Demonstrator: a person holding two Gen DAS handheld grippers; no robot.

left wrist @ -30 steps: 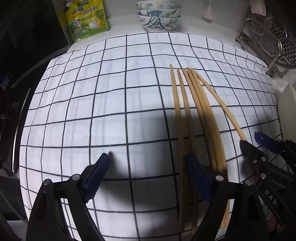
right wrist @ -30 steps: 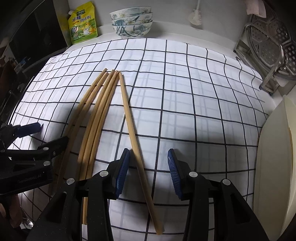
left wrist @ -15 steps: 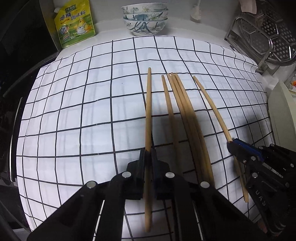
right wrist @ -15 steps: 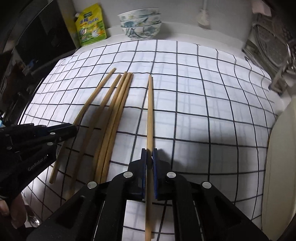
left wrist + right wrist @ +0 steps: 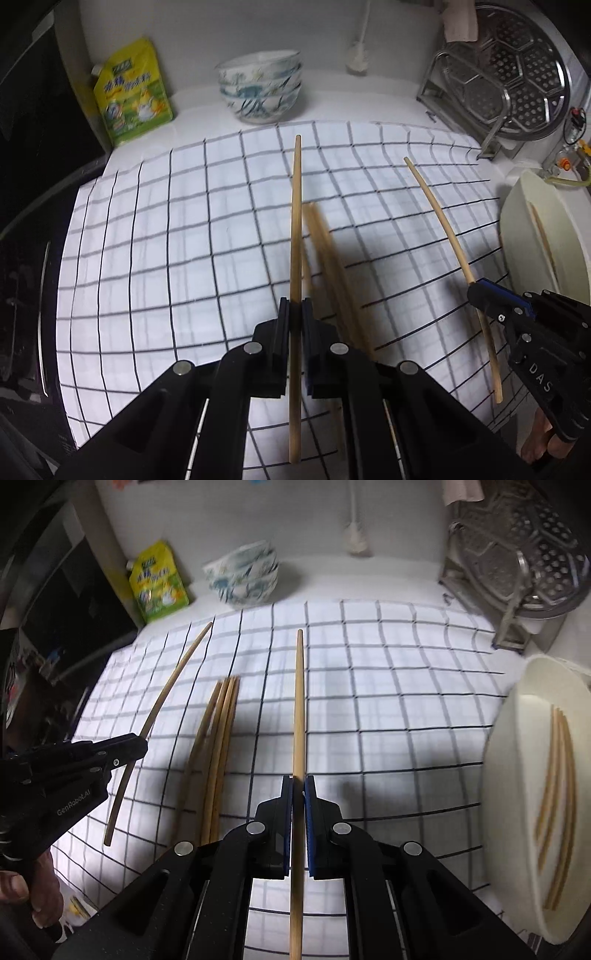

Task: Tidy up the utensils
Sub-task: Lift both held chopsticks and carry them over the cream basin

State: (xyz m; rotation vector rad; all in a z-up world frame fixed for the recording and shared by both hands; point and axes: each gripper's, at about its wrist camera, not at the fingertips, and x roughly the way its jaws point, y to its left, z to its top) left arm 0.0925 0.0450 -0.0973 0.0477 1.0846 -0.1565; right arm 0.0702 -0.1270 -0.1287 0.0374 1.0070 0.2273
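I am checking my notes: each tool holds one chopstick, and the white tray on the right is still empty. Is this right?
Not quite. The left tool and the right tool are each shut on one chopstick, but the white tray is not empty: the right wrist view shows several chopsticks in the tray.

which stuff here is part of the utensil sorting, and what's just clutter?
In play:
- left gripper, shut on a chopstick
- right gripper, shut on another chopstick
- loose chopsticks on the checked cloth
- white tray holding chopsticks

Bystanders:
- stacked bowls
- yellow pouch
- steamer rack
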